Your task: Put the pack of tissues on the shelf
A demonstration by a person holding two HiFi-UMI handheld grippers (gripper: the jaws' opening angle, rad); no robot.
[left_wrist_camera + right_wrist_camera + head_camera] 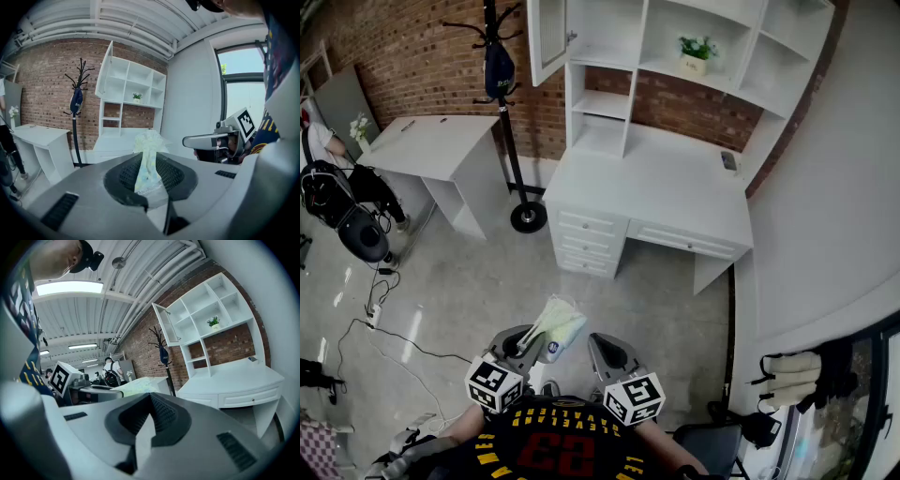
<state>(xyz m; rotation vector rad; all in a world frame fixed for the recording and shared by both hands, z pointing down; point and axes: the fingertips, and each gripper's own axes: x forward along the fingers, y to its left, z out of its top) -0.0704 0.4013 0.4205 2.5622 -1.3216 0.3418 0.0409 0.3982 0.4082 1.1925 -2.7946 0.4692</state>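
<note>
Head view blurs grip pt; left gripper view shows left tool [149, 165] pinching tissue pack [148, 140]. Right gripper view: right tool [149, 404] closed, empty.

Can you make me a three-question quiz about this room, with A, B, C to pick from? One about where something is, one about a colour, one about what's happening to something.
1. Where is the potted plant?
A) on the floor
B) in a shelf compartment
C) on the coat stand

2. What colour is the desk with drawers?
A) white
B) black
C) green

3. What is happening to the pack of tissues?
A) lying on the desk
B) pinched in the left tool
C) lying on the floor

Answers: 1 B, it stands in an upper compartment; 2 A, its top and drawers are white; 3 B, the jaws squeeze one end.
</note>
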